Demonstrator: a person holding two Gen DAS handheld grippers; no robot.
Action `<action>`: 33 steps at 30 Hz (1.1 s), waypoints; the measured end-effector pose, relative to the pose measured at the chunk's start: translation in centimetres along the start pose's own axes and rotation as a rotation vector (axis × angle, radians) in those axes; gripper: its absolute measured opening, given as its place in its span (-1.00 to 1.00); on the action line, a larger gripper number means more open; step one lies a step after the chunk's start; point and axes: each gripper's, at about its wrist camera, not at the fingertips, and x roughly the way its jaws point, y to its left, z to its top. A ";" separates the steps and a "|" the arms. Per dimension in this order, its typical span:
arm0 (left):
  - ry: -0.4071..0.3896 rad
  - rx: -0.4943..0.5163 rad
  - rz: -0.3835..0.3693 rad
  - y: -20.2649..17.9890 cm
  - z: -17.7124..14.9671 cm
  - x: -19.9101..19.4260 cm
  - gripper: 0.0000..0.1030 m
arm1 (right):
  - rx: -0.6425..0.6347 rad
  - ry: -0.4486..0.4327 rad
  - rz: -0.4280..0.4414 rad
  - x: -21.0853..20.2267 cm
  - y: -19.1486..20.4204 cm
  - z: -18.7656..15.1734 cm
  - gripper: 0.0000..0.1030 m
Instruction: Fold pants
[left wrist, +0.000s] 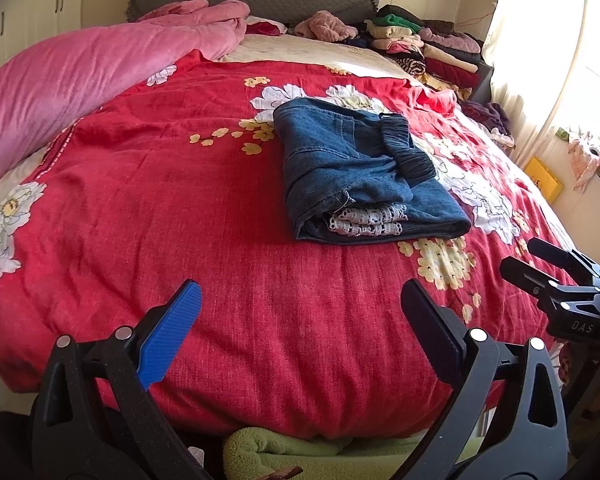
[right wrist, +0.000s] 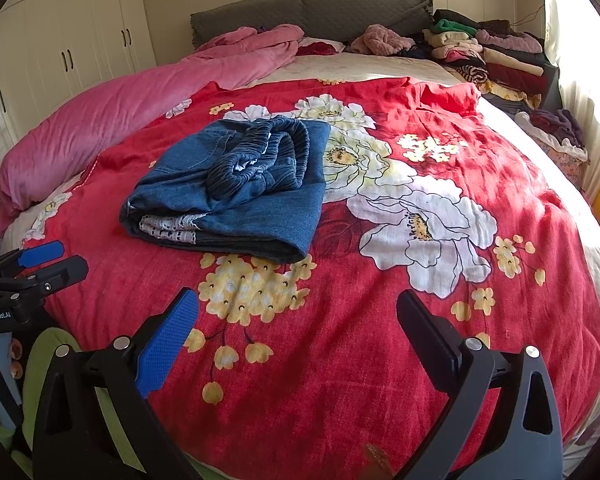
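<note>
Folded pants (left wrist: pixel 364 172) are lying ahead of both spread, empty jaws; folding appears finished, needing only setting the bundle aside.

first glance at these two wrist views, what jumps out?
The bright red flowered bedspread fills both views, with a folded pair of blue jeans lying near its middle, lace trim showing at the near edge. A rumpled pink quilt runs along the bed's left side, and a pile of folded clothes sits at the far right by the headboard. The left gripper and right gripper are both open and empty, short of the jeans.
</note>
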 end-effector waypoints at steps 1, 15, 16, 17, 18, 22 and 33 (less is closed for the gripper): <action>0.000 0.000 0.001 0.0 0.0 0.0 0.82 | -0.001 -0.001 -0.001 -0.1 0.0 0.0 0.91; 0.001 0.001 -0.001 0.1 0.0 0.1 0.82 | -0.005 -0.001 -0.005 -0.1 -0.1 0.1 0.91; 0.002 0.001 0.001 0.1 0.0 0.1 0.82 | -0.004 -0.001 -0.006 -0.1 -0.1 0.1 0.91; 0.003 0.001 0.001 0.1 0.0 0.1 0.82 | -0.003 -0.002 -0.006 -0.1 -0.1 0.1 0.91; 0.004 0.001 0.002 0.2 -0.1 0.1 0.82 | -0.004 -0.003 -0.005 -0.1 -0.1 0.1 0.91; 0.004 0.001 0.002 0.2 -0.1 0.2 0.82 | -0.006 -0.003 -0.005 -0.2 -0.1 0.2 0.91; 0.006 0.003 0.003 0.2 -0.1 0.2 0.82 | -0.009 0.002 -0.005 -0.1 0.0 0.4 0.91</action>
